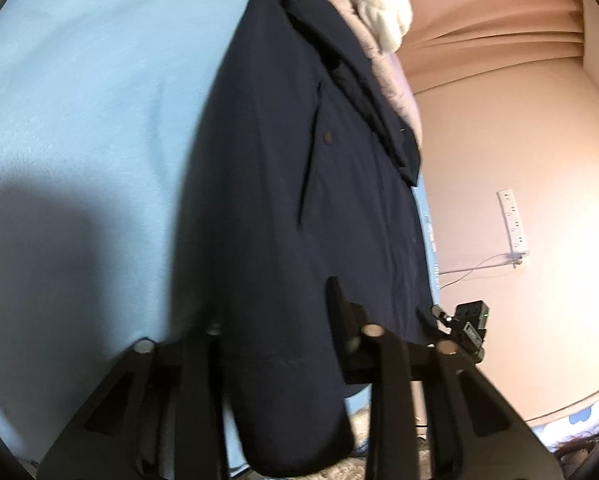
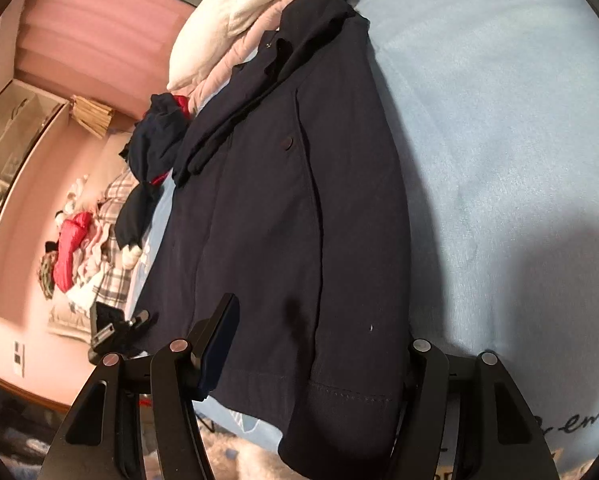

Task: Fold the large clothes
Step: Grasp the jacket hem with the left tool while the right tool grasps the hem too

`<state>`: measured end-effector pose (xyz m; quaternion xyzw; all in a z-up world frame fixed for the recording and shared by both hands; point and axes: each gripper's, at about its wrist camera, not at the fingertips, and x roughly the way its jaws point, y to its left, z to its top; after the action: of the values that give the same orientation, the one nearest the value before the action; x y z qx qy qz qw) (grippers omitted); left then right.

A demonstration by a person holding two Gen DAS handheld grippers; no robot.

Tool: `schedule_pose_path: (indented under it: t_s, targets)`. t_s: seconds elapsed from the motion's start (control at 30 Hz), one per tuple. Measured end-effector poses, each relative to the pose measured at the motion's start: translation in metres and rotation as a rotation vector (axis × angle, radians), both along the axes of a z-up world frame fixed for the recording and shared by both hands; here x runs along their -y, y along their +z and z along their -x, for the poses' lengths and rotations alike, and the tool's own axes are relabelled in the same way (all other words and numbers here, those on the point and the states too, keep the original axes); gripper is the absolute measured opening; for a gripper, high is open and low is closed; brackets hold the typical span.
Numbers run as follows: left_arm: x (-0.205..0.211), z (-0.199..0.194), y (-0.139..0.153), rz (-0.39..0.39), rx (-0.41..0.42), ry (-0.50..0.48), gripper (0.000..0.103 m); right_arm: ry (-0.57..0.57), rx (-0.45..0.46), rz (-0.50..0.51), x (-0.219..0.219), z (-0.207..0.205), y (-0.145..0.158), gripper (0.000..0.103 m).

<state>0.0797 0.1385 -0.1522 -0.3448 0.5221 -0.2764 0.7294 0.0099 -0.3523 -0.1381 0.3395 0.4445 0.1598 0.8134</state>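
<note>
Spread across a light blue bed (image 2: 499, 128): a dark navy coat (image 2: 283, 208), lying lengthwise along one side edge, hem draped over the near edge, collar up beside a cream pillow (image 2: 223, 20) and pink quilt (image 1: 391, 64). At that hem, left gripper (image 1: 275, 312) narrowed onto the cloth, fabric bunched between its fingers, pinching the coat; right gripper (image 2: 319, 344) spread wide, straddling the hem, one blue-padded finger (image 2: 215, 352) standing clear of the cloth.
</note>
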Motion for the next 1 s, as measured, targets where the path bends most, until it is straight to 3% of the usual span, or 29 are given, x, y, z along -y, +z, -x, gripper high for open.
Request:
schedule_pose_path:
  t_s: [0.07, 0.17, 0.23, 0.43, 0.6, 1.0]
  targets:
    - [0.001, -0.006, -0.003, -0.001, -0.022, 0.011, 0.015, -0.010, 0.012, 0.035, -0.004, -0.005, 0.001, 0.052]
    - [0.005, -0.010, 0.003, -0.032, -0.025, 0.026, 0.015, -0.058, -0.004, 0.067, -0.004, -0.010, -0.003, 0.019]
    - [0.010, -0.010, 0.007, -0.072, -0.013, 0.029, 0.014, -0.075, 0.002, 0.066, -0.003, -0.009, -0.003, 0.015]
    - [0.013, -0.007, 0.012, -0.103, 0.002, 0.061, 0.008, -0.078, 0.053, 0.069, -0.008, -0.005, 0.008, 0.009]
    - [0.008, -0.006, 0.017, -0.043, 0.016, 0.067, 0.004, -0.058, 0.102, 0.078, -0.018, -0.006, 0.021, 0.008]
    - [0.025, 0.002, 0.056, 0.033, 0.216, -0.006, 0.003, -0.036, 0.217, 0.018, -0.023, 0.002, 0.041, 0.007]
